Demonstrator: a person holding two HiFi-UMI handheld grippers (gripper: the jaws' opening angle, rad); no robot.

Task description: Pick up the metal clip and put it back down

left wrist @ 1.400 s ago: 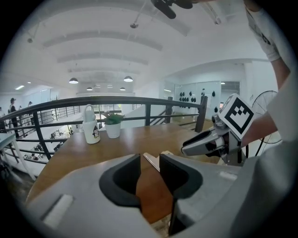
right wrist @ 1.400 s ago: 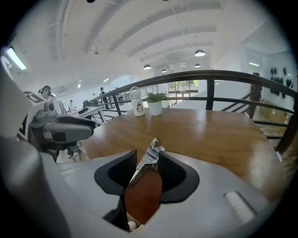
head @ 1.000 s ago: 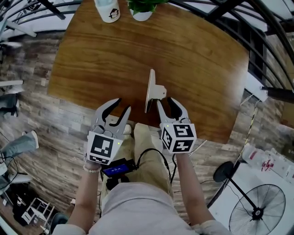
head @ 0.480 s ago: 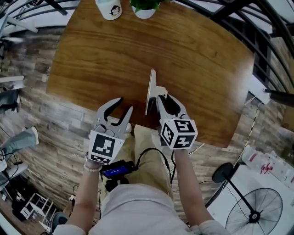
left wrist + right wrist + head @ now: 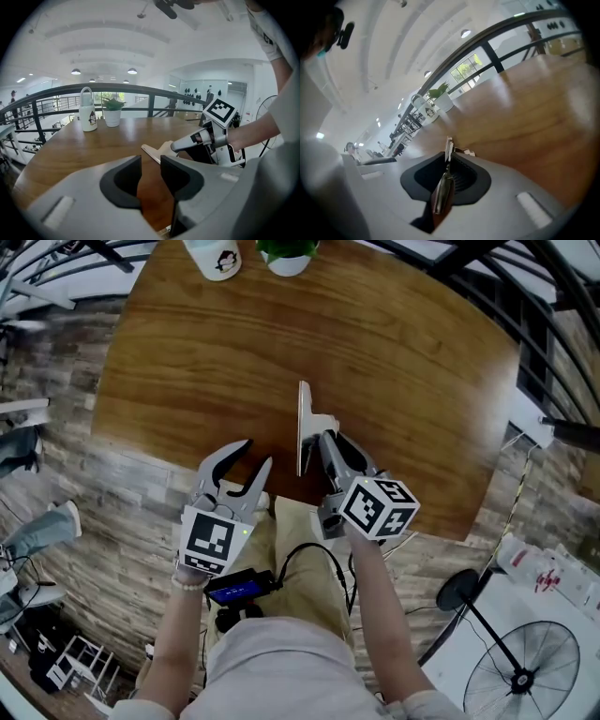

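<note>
One clip (image 5: 304, 423), one cup (image 5: 214, 257), one plant (image 5: 287, 253)

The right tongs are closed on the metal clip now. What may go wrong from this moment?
1. The right tongs pinch the metal clip only near one end, and its long plate sticks out past the tips. It may twist or slip when lifted.
2. The clip is close to the near rim of the table. If it is released carelessly, it may tip over or fall off.

metal clip (image 5: 304, 427) near front edge of table (image 5: 403, 381) | mug (image 5: 214, 259) left of plant (image 5: 287, 253)
</note>
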